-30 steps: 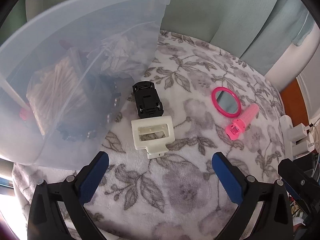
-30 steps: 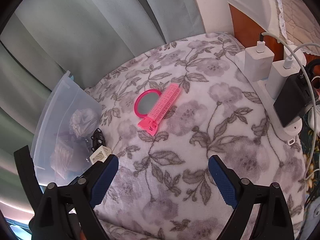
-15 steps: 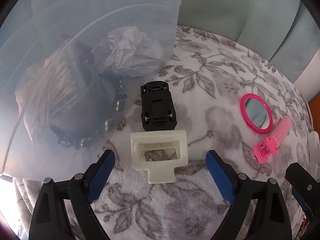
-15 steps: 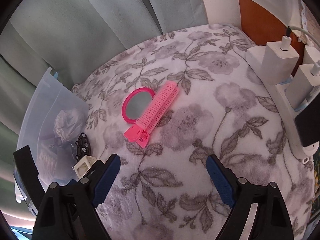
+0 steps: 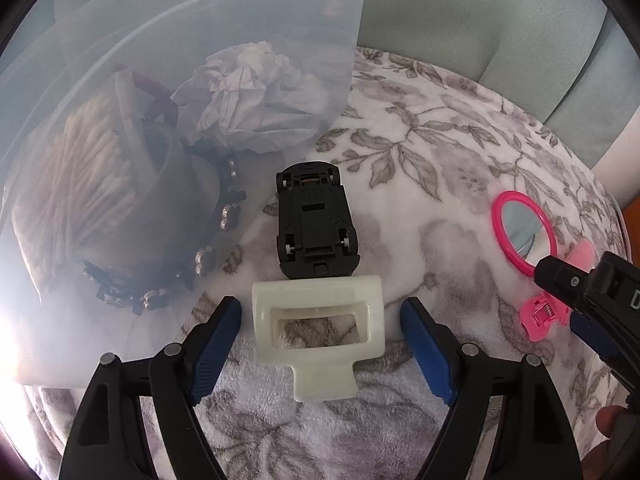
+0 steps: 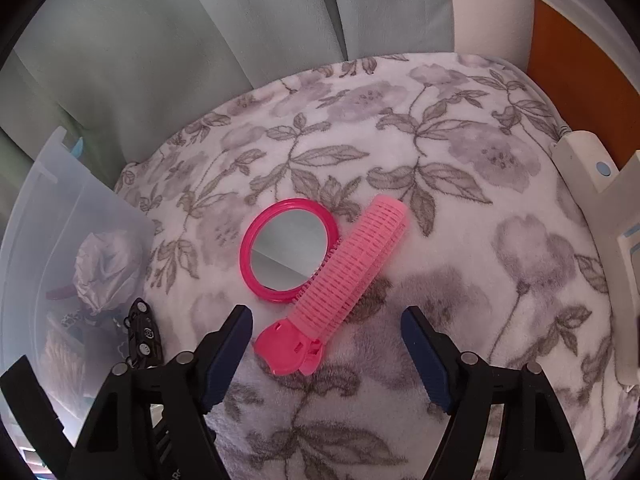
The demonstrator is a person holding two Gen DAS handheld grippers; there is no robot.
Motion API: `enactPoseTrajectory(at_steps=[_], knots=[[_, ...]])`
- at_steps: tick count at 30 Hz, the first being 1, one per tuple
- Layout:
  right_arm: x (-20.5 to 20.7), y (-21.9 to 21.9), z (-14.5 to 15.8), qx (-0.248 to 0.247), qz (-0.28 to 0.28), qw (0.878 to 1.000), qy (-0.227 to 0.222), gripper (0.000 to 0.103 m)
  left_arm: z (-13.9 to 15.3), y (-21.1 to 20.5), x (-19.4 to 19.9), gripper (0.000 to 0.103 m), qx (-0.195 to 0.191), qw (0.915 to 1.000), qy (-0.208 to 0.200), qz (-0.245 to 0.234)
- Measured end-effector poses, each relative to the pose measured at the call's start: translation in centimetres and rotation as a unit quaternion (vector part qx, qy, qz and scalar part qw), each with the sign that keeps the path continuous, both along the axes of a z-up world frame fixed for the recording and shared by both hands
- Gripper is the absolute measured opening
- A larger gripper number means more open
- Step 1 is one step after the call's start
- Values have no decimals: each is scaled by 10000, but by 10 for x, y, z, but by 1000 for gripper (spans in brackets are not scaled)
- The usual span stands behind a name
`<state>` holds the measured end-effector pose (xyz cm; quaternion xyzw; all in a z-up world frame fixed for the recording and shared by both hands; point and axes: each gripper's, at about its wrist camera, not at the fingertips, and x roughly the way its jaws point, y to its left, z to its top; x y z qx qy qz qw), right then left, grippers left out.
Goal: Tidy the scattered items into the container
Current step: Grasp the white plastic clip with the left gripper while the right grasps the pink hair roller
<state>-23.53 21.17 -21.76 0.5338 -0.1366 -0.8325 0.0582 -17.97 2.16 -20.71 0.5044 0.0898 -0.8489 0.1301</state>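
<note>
Container (image 5: 152, 92), clear plastic, at left on floral blanket (image 5: 440, 168), already holding crumpled paper (image 5: 248, 76), swabs, black band; black car (image 5: 316, 224) belly-up just outside its wall, touching cream frame (image 5: 320, 332); left tongs (image 5: 320, 340) closing in, pads either side of frame, not yet pressing; right tongs (image 6: 326, 352) likewise narrowing, astride clip end of pink roller (image 6: 340, 280), no grip; mirror (image 6: 290, 250) beside roller.

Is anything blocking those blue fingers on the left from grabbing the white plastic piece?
Nothing visible does. The left gripper is open, its fingers closing in on either side of the white plastic piece. The black toy car lies just beyond it, outside the fingers.
</note>
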Motion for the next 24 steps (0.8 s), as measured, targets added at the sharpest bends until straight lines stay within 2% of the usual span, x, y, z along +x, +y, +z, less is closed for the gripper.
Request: enactPoseTrajectory(at_steps=[6, 9, 13, 17, 24], knots=[[-10, -6, -4, 336, -136, 9993, -38, 69, 0, -5, -2, 77, 2, 10000, 57, -45], [-13, -7, -4, 592, -185, 9981, -39, 56, 0, -6, -2, 73, -17, 9999, 99, -74], [-12, -3, -2, 649, -229, 9976, -58, 41, 0, -7, -3, 68, -40, 9998, 129, -139], [-8, 0, -2, 616, -170, 9979, -90, 36, 0, -9, -4, 65, -64, 9997, 157, -177], [2, 11, 2, 418, -251, 9987, -140, 34, 1, -14, -5, 54, -46, 9995, 208, -245]])
